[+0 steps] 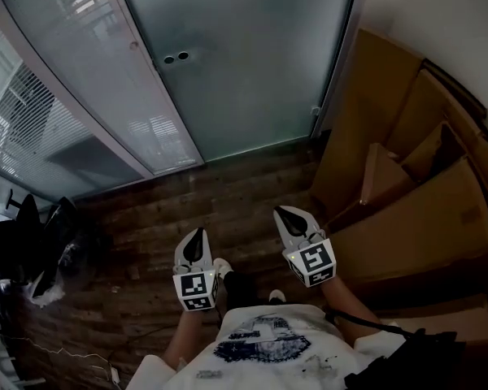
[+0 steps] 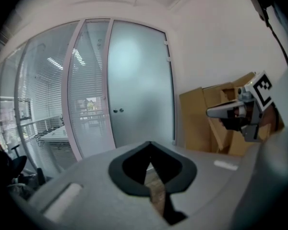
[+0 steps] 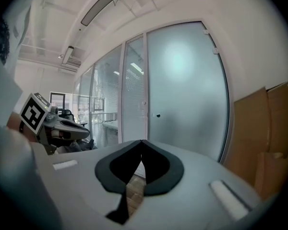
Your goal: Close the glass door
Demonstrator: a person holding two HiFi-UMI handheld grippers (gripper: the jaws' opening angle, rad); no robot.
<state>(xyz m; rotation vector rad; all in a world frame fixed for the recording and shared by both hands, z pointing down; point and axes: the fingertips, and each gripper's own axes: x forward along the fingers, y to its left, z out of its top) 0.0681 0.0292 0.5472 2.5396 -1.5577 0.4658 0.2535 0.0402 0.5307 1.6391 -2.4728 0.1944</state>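
The frosted glass door (image 1: 244, 63) fills the wall ahead, with two small round lock holes (image 1: 176, 58) near its left edge. That edge lies against the pale frame post (image 1: 122, 80), and I see no gap there. The door (image 2: 139, 95) also shows in the left gripper view and, as the door (image 3: 187, 90), in the right gripper view. Both grippers hover over the wooden floor, well short of the door. My left gripper (image 1: 197, 236) (image 2: 150, 143) is shut and empty. Beside it, my right gripper (image 1: 289, 214) (image 3: 142, 141) is shut on nothing.
Flattened cardboard boxes (image 1: 423, 210) lean against the right wall. A glass partition with blinds (image 1: 32, 128) runs along the left. A dark office chair (image 1: 24, 234) and loose cables (image 1: 65, 356) sit at the lower left. Wooden floor (image 1: 228, 193) lies between me and the door.
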